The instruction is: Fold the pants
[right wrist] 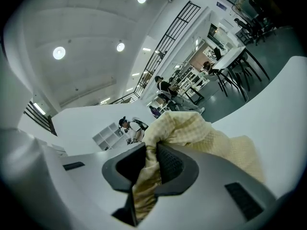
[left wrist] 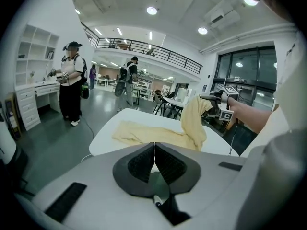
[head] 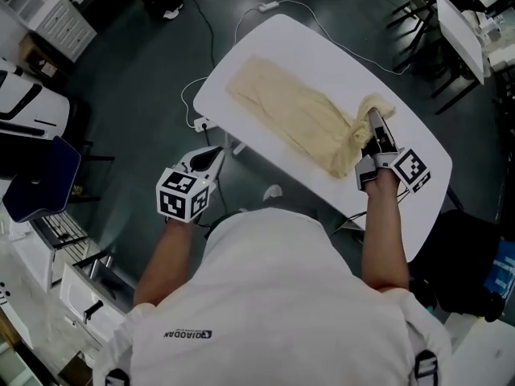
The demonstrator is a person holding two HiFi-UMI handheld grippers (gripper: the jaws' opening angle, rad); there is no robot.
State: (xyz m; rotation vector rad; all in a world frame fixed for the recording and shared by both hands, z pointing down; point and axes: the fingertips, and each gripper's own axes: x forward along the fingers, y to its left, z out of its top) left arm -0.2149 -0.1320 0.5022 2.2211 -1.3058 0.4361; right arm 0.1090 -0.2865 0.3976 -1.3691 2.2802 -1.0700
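Pale yellow pants (head: 294,115) lie stretched diagonally across the white table (head: 322,47). My right gripper (head: 375,121) is over the table's near right part, shut on one end of the pants and holding it bunched up above the tabletop. The cloth (right wrist: 187,126) runs between its jaws (right wrist: 151,153) and hangs down behind them. My left gripper (head: 217,154) hovers off the table's left edge over the floor, shut with nothing in it. In the left gripper view, the closed jaws (left wrist: 154,146) face the pants (left wrist: 144,133), whose raised end (left wrist: 194,119) hangs from the right gripper (left wrist: 217,107).
A power strip and cables (head: 201,122) lie on the dark floor by the table's left edge. A blue chair (head: 40,177) and white cabinets (head: 60,18) stand at the left. Black chairs and another table (head: 460,22) are at top right. People (left wrist: 71,83) stand far off.
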